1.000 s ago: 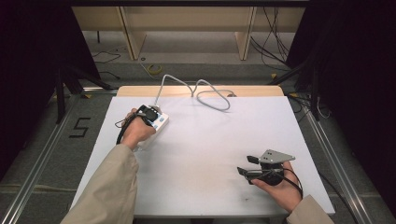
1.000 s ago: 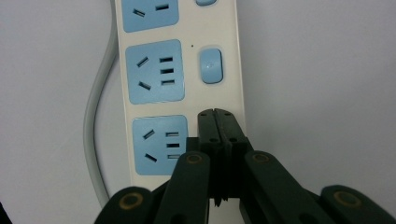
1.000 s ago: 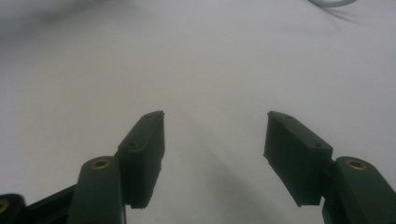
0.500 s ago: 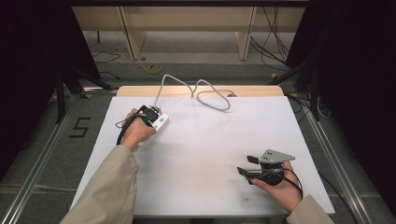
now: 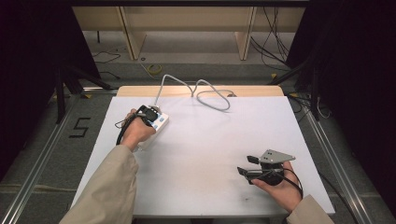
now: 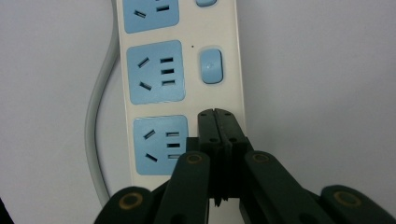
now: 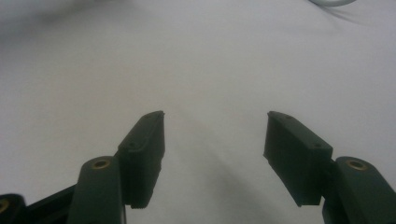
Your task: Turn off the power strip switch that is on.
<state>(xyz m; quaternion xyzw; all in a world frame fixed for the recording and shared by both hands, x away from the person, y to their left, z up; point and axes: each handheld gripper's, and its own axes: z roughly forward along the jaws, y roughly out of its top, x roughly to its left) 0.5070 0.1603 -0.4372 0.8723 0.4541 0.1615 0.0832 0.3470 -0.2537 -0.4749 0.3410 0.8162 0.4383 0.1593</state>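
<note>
White table (image 5: 205,154), one, standing on a grey floor with dark curtains at both sides and pale wooden shelving beyond its far edge. One power strip (image 5: 156,125), cream body with blue sockets, lies near the table's left edge, roughly midway between the near and far edges, running towards the far edge. One grey cord (image 5: 205,91) leaves the strip's far end and lies in loose loops along the far edge near its middle. In the left gripper view, three blue sockets are counted on the strip (image 6: 182,70), the farthest cut off by the frame, with two blue rocker switches (image 6: 210,66) beside them, the farther also cut off. Two grippers, one per hand. Left gripper (image 5: 148,113) sits over the strip; its two black jaws are pressed fully together with nothing between them, and their joined tips (image 6: 216,113) lie over the strip just beside the nearest socket, where that socket's switch would be; whether they press on the strip cannot be told. Right gripper (image 5: 247,165), carrying one grey three-cornered plate, rests in the hand near the table's near right corner, well apart from the strip; its jaws (image 7: 212,135) stand wide apart over bare table, holding and touching nothing.
</note>
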